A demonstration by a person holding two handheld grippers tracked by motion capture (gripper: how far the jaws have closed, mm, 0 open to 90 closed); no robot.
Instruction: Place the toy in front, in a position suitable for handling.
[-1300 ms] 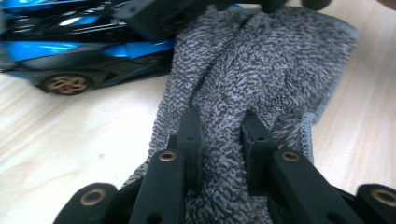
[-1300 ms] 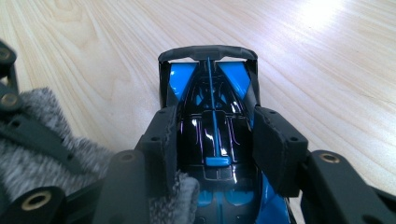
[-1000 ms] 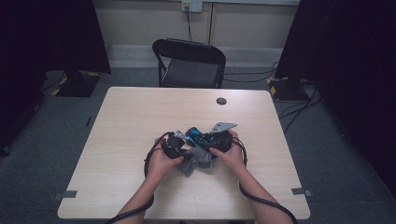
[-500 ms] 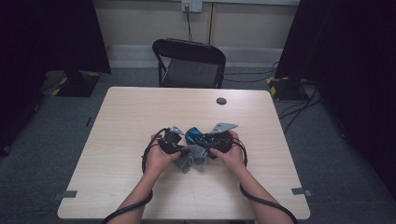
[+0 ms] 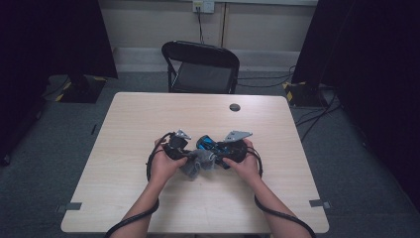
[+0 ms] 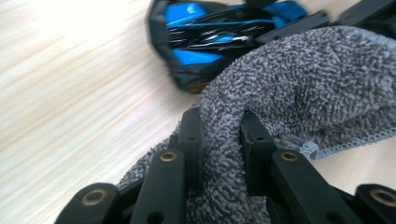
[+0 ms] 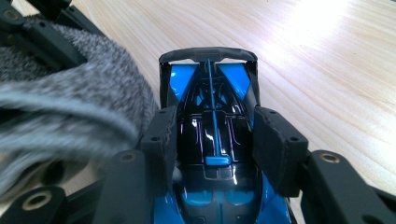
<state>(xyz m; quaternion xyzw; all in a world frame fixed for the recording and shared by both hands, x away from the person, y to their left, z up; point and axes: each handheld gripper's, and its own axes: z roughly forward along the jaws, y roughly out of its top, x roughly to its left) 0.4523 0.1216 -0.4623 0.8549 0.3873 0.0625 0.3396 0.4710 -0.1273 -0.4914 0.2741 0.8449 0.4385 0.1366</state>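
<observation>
A blue and black toy race car (image 7: 212,135) sits between the jaws of my right gripper (image 7: 212,137), which is shut on its body. In the high view the car (image 5: 208,144) lies at the table's middle, held by my right gripper (image 5: 225,153). A grey terry cloth (image 6: 299,88) is bunched between the jaws of my left gripper (image 6: 219,140), shut on a fold of it. The cloth (image 5: 198,161) drapes against the car's side. In the left gripper view the car (image 6: 205,44) lies just beyond the cloth. My left gripper (image 5: 190,156) is to the car's left.
The light wooden table (image 5: 148,119) has bare room all around the hands. A small dark round object (image 5: 235,107) lies near the far edge. A black folding chair (image 5: 200,67) stands behind the table. Cables trail from both grippers toward the near edge.
My left hand has shifted a little to the left and away from me with the cloth. The right hand and the car have stayed in place.
</observation>
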